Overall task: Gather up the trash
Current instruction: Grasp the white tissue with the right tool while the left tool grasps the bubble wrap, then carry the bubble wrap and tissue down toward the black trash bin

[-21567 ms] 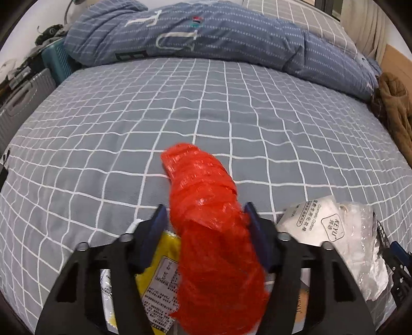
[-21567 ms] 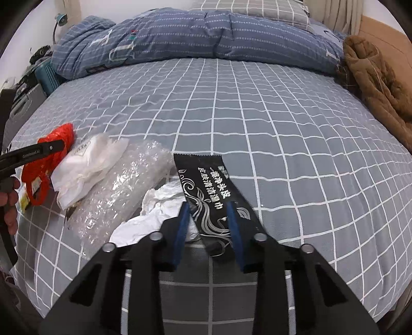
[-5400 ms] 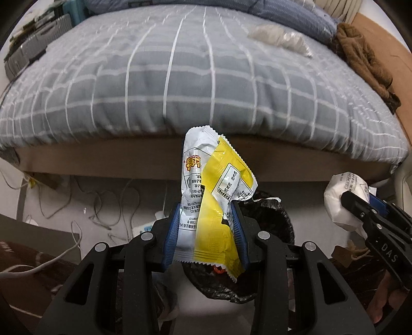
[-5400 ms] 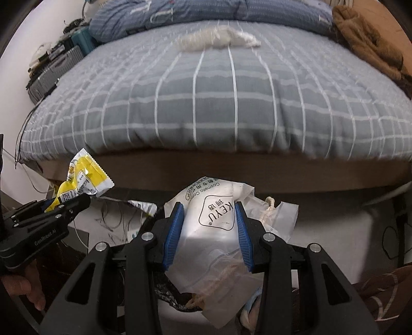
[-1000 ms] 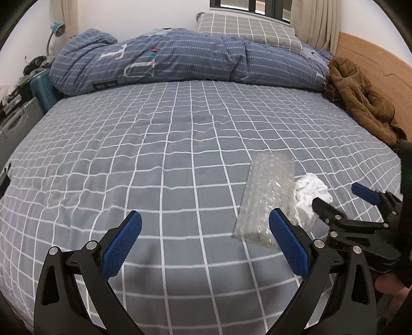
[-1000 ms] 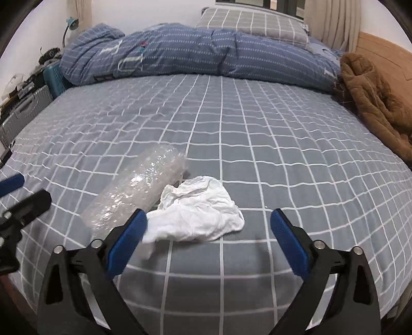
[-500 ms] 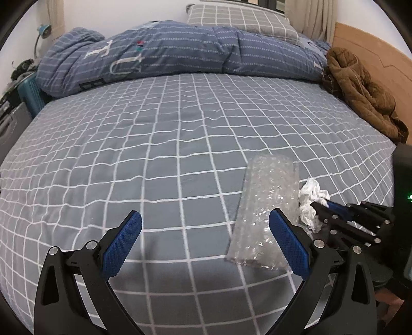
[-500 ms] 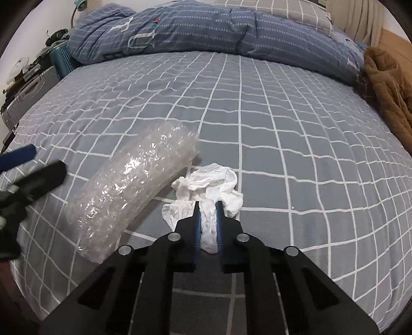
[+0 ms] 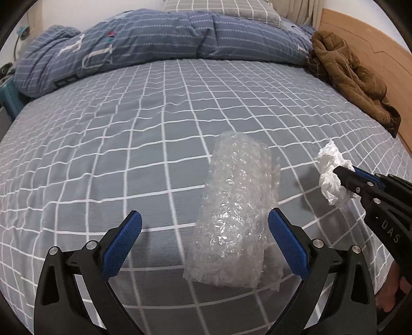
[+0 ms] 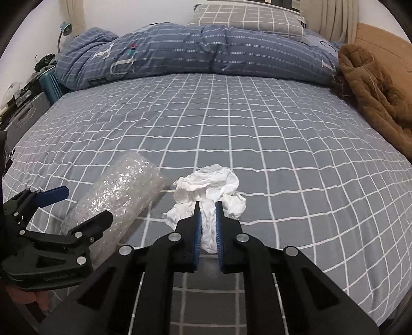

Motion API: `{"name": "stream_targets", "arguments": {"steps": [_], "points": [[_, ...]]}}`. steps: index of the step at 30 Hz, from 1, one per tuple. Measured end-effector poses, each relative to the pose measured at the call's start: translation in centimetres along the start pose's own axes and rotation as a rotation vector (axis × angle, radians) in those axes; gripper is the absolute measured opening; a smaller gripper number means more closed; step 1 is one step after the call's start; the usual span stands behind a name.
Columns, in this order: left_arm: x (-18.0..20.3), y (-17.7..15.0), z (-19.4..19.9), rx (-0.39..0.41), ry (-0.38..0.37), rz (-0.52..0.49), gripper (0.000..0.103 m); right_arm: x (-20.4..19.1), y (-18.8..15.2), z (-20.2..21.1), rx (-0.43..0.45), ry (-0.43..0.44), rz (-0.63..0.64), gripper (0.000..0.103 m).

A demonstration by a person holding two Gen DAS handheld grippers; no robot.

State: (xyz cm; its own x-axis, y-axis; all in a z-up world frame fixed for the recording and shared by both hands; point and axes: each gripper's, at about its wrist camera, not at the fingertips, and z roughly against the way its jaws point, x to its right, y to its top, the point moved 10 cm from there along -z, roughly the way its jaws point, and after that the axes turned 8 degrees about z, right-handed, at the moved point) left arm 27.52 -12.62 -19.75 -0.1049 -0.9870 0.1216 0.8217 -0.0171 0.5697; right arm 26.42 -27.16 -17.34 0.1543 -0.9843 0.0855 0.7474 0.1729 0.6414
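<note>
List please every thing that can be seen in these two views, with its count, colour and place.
bubble wrap: one, clear, lying on the bed between the left gripper's open fingers
tissue: one, white, crumpled, clamped in the right gripper
bed sheet: one, grey with white grid, covering the bed
duvet: one, blue, heaped at the far end
pillow: one, grey checked, behind the duvet
jacket: one, brown, far right edge
left gripper: black, blue pads, open
right gripper: black, blue pads, shut on the tissue
</note>
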Motion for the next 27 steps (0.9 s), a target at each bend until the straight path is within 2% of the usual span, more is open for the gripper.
{"name": "stream_targets", "arguments": {"steps": [5, 8, 11, 14, 19, 22, 27], "points": [[1.1, -0.1, -0.1, -0.004, -0.028, -0.004, 0.096, 0.4, 0.0, 0.1, 0.000, 0.004, -0.012, 0.010], [1.6, -0.3, -0.4, -0.013, -0.033, -0.013, 0.090, 0.3, 0.0, 0.2, 0.001, 0.005, -0.012, 0.010], [2.1, -0.5, -0.7, -0.023, -0.038, -0.024, 0.083, 0.3, 0.0, 0.3, 0.004, 0.007, -0.012, 0.010], [2.2, -0.8, -1.2, -0.038, -0.039, -0.030, 0.069, 0.1, 0.1, 0.4, 0.004, 0.008, -0.011, 0.010], [2.1, -1.2, -1.7, -0.055, -0.026, -0.039, 0.037, 0.0, 0.1, 0.4, 0.004, 0.008, -0.009, 0.010], [1.8, -1.0, -1.2, -0.053, -0.029, -0.031, 0.031, -0.1, 0.3, 0.6, 0.012, 0.009, -0.009, 0.010], [1.1, 0.4, 0.8, -0.003, -0.028, 0.003, 0.031, -0.3, 0.9, 1.7, 0.038, 0.005, -0.004, 0.010]]}}
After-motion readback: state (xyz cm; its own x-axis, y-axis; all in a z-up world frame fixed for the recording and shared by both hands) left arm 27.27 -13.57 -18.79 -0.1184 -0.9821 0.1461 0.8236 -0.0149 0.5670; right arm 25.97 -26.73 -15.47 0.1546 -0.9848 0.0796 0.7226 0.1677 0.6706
